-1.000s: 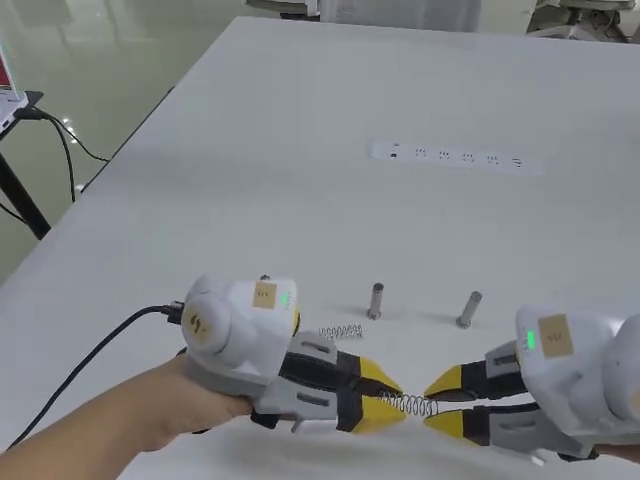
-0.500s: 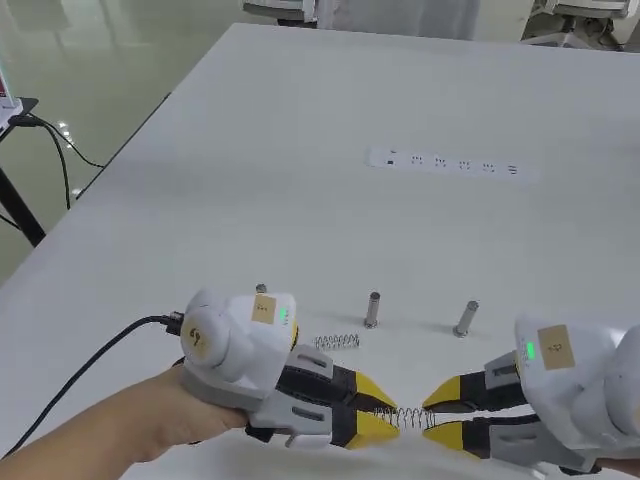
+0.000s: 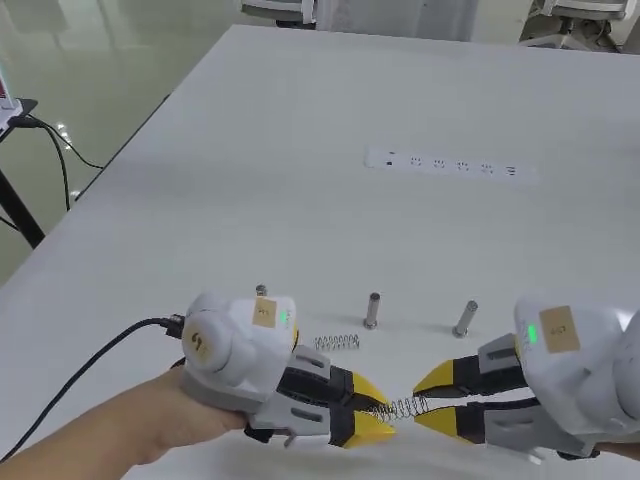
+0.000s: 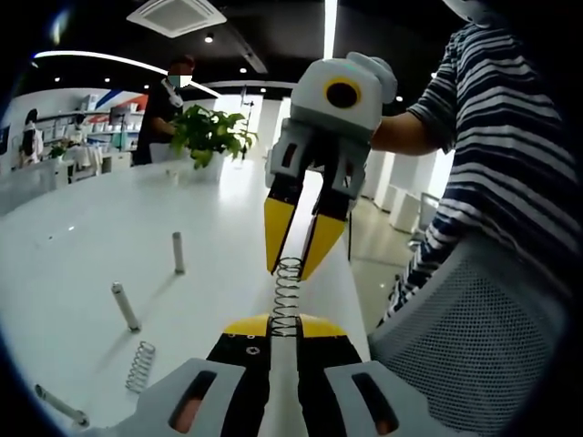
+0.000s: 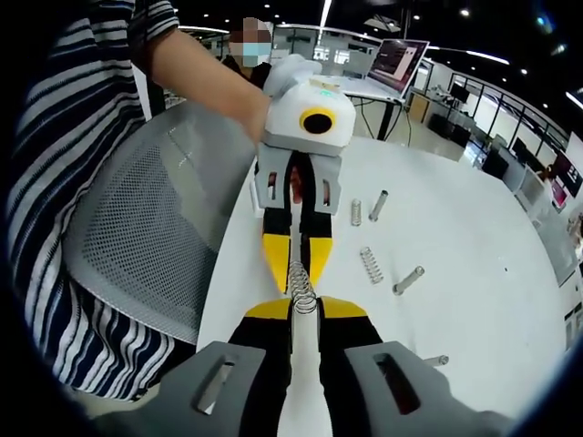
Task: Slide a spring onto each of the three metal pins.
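A small spring [image 3: 402, 406] hangs level above the near edge of the white table [image 3: 300, 150], held at both ends. My left gripper [image 3: 385, 408] is shut on its left end, and my right gripper [image 3: 418, 402] is shut on its right end. In the left gripper view my own jaws [image 4: 284, 320] pinch the spring [image 4: 285, 291], and the right gripper [image 4: 293, 269] clasps its far end. Three metal pins [image 3: 262, 291], [image 3: 373, 310], [image 3: 464, 318] stand bare just beyond. A loose spring [image 3: 337, 342] lies flat between the left two.
A white power strip [image 3: 440, 163] lies across the middle of the table. A black cable [image 3: 90, 360] trails left from the left gripper. The table's left edge drops to the floor. A mesh chair back [image 5: 146, 237] stands behind the person.
The right gripper's jaws have drawn in around the spring's right end. Both grippers sit slightly lower and nearer in the picture. Pins and loose spring have not moved.
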Demonstrator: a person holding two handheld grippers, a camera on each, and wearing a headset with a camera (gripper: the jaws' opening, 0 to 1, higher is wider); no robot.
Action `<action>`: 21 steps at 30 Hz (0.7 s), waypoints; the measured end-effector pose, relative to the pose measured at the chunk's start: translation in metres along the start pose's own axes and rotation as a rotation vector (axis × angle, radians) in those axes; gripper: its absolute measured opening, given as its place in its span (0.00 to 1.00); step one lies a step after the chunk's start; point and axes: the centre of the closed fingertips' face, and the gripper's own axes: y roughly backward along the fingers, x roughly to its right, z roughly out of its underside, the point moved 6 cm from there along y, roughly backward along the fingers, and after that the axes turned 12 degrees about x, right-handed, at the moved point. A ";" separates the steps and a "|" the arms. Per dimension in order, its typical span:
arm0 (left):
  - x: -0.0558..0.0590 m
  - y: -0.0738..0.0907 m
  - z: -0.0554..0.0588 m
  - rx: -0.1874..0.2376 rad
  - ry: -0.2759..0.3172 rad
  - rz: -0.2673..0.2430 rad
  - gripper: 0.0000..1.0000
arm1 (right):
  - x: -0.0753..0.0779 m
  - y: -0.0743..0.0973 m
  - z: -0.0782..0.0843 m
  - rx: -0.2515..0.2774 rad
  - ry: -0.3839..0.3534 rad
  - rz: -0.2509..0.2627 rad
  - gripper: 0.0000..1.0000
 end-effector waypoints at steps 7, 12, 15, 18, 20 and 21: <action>0.000 -0.001 0.001 -0.002 -0.002 0.000 0.02 | -0.001 0.000 -0.003 0.012 -0.008 0.002 0.07; 0.000 -0.002 0.002 -0.005 -0.002 0.002 0.02 | -0.001 -0.002 -0.009 0.046 -0.027 0.002 0.07; 0.001 -0.003 0.002 -0.002 -0.004 0.001 0.02 | 0.001 -0.003 -0.015 0.076 -0.050 0.004 0.08; 0.000 -0.003 0.002 -0.002 -0.006 -0.002 0.02 | 0.000 -0.006 -0.019 0.103 -0.056 0.005 0.08; 0.001 -0.003 0.001 0.003 -0.007 -0.004 0.02 | 0.001 -0.008 -0.022 0.121 -0.048 0.010 0.08; 0.001 -0.003 0.001 0.005 -0.010 -0.006 0.02 | 0.001 -0.009 -0.024 0.132 -0.043 0.012 0.08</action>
